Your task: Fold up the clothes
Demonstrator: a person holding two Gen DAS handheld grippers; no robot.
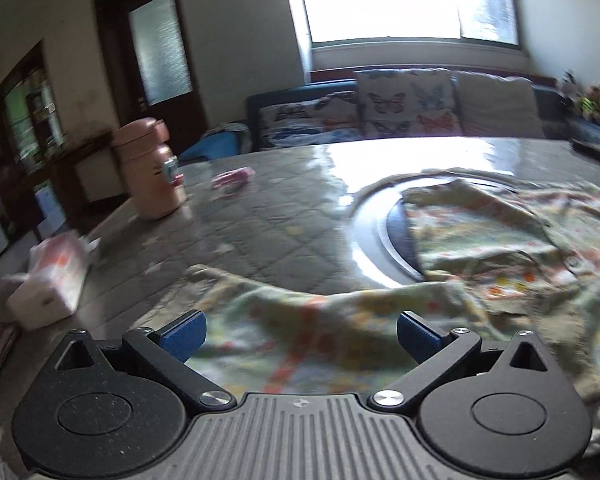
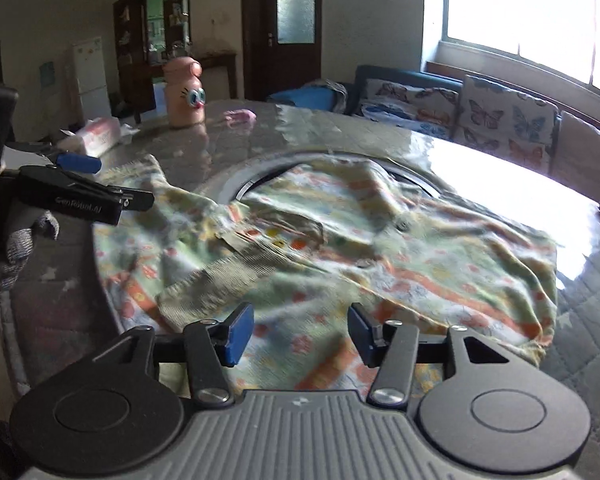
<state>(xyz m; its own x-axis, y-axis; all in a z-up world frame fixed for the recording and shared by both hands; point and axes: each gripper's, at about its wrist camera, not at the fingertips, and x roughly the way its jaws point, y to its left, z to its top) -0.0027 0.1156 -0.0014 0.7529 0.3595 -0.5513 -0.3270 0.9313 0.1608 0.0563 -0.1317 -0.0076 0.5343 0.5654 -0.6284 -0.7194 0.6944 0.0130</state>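
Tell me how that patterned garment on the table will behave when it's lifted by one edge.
The patterned garment lies in soft wrinkles and folds, so it will likely droop limply rather than hold shape. It looks thin, so probably light. The table looks glossy, so the rest may slide along behind.

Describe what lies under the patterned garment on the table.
The garment lies partly over a round turntable set in the quilted table. Only the turntable's left arc and dark inner ring show; the rest is covered by cloth.
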